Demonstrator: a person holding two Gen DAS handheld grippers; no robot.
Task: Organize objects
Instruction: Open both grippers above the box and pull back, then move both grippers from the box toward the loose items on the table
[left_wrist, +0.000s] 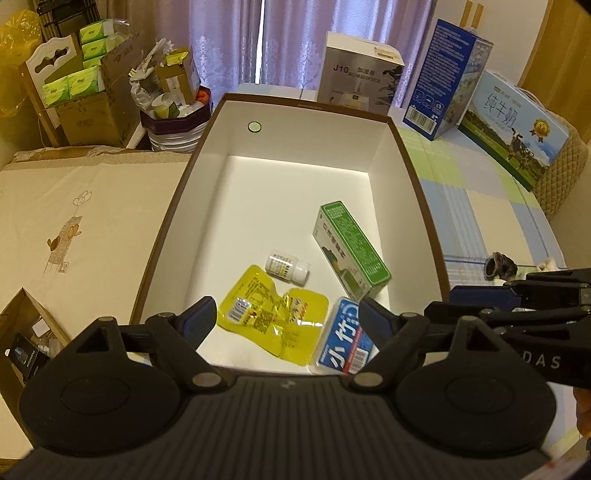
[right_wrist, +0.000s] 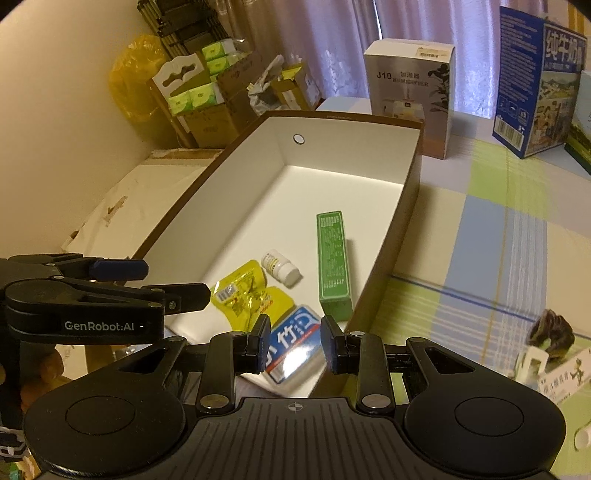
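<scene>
Left wrist view: I'm looking down into the box (left_wrist: 207, 122), white inside, brown rim. My left gripper (left_wrist: 286, 314) hangs over its near end, fingers wide apart, nothing between them. On the box floor lie a yellow pouch (left_wrist: 273, 314), a small white bottle (left_wrist: 286, 266) on its side just beyond it, a green carton (left_wrist: 351, 247) to the right, and a blue pack (left_wrist: 341, 341) nearest me, partly behind my right-hand finger (left_wrist: 373, 317). The right gripper pokes in from the right edge.

Right wrist view: the right gripper (right_wrist: 295, 341) hovers above the near end of the box (right_wrist: 410, 192), fingers drawn in to their narrowest with a gap showing, gripping nothing; the blue pack (right_wrist: 295, 347) shows through the gap, lying below. Pouch (right_wrist: 245, 295), bottle (right_wrist: 280, 267) and carton (right_wrist: 332, 258) lie beyond. The left gripper (right_wrist: 177, 282) reaches in from the left. A dark small object (right_wrist: 550, 332) sits on the checked tabletop (right_wrist: 480, 240) outside the box.
</scene>
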